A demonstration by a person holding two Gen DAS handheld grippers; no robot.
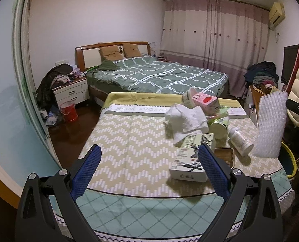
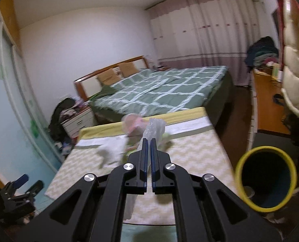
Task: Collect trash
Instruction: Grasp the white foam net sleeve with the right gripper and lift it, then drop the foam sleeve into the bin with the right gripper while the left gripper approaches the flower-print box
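Note:
My right gripper (image 2: 148,141) is shut on a sheet of bubble wrap (image 2: 153,129) and holds it above the table; the sheet also shows hanging at the right in the left wrist view (image 1: 270,125). The yellow-rimmed bin (image 2: 266,177) stands on the floor right of the table, its mouth open. My left gripper (image 1: 149,157) is open and empty, low over the table's near side. On the table lie a crumpled paper towel (image 1: 187,119), a white printed box (image 1: 191,159), a white bottle (image 1: 241,141), a green-white tube (image 1: 220,126) and a pink carton (image 1: 206,100).
The table has a zigzag cloth (image 1: 133,141). A bed (image 1: 159,74) stands behind it, a nightstand (image 1: 71,90) and red bucket (image 1: 68,111) at the left, a desk with clothes (image 2: 266,84) and a hanging cream jacket (image 2: 294,70) at the right.

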